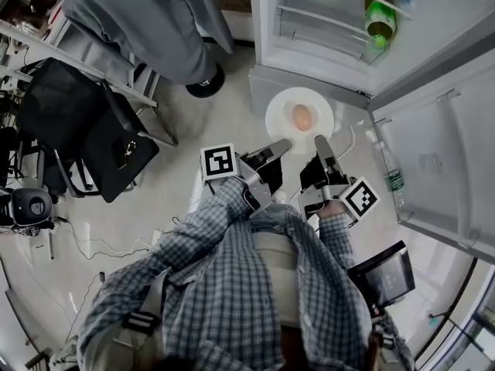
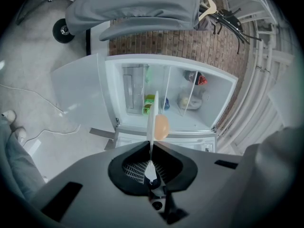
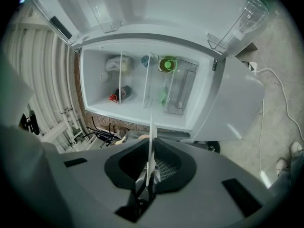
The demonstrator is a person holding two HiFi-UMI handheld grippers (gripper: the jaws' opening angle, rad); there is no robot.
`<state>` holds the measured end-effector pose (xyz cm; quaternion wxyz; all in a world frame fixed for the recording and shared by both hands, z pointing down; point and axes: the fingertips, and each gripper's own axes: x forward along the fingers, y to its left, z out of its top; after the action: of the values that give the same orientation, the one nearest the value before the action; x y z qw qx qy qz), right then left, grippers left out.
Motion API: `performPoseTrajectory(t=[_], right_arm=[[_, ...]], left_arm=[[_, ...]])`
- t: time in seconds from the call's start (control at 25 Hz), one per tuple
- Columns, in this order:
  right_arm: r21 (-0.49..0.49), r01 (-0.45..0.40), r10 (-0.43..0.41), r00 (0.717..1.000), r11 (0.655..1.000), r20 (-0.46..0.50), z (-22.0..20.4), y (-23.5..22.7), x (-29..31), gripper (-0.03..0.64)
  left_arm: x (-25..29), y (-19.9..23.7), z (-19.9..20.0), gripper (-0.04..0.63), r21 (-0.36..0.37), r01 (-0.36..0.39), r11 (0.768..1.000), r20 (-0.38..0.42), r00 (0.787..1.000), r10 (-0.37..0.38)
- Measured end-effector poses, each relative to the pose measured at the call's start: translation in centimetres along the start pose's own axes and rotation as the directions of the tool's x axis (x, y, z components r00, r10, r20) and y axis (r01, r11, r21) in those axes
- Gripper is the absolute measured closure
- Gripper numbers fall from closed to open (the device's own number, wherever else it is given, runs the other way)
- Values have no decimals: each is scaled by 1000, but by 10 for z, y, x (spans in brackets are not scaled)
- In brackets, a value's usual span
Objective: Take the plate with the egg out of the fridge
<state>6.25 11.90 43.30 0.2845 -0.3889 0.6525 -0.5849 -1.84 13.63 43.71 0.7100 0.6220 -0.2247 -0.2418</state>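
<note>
Plate (image 1: 278, 108) with egg (image 1: 302, 117) is out of the open fridge (image 1: 448, 22), held level just before it. Left claw (image 1: 280, 147) and right claw (image 1: 321, 144) are each clamped on the near rim, likely so the egg can't roll.

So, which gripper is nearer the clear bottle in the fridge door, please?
Right. The right gripper grips the plate edge nearest the clear bottle; the left gripper grips the opposite edge.

Ahead: passage is closed off by the fridge (image 1: 303, 83).
Right: room is limited by the open fridge door (image 1: 433, 153).
Left: bare floor (image 1: 216, 118) is left free up to the black chair (image 1: 77, 114).
</note>
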Motion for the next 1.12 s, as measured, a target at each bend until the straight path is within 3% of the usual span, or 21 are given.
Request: performPoseTrajectory(t=[1.12], right_arm=[[-3, -4, 4, 1000, 1000, 7, 7, 3, 12, 581]], left_arm=[[7, -3, 11, 575, -12, 7, 1000, 2, 1000, -7]])
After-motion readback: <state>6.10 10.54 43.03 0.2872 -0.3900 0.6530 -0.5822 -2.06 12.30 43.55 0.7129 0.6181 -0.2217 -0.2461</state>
